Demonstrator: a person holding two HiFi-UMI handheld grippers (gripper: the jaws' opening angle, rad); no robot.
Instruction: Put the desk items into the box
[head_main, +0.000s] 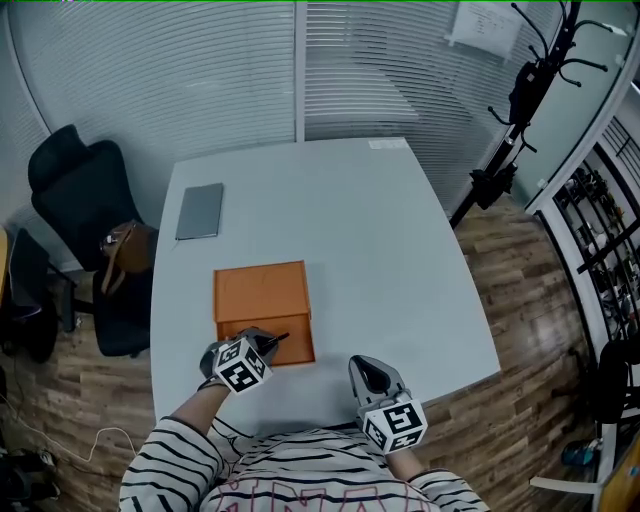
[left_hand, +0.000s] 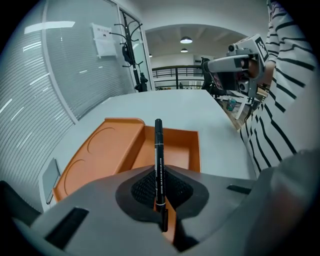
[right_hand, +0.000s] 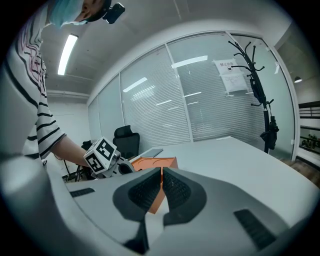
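**Status: pen held over open box**

Head view: The orange box (head_main: 262, 290) lies on the grey table (head_main: 380, 230), left of centre, lid folded flat toward the top of the frame. The left gripper (head_main: 268, 342) sits at the box's lower edge, holding a black pen (head_main: 281, 338). The right gripper (head_main: 368, 372) is lower centre, apart from the box. A grey tablet (head_main: 200, 210) lies at the table's upper left.

Left gripper view: The jaws are clamped on the pen. Its far end projects over the box's open compartment, whose visible floor is plain orange.

Right gripper view: The jaws are pressed together with nothing between them. The box stands beyond them.
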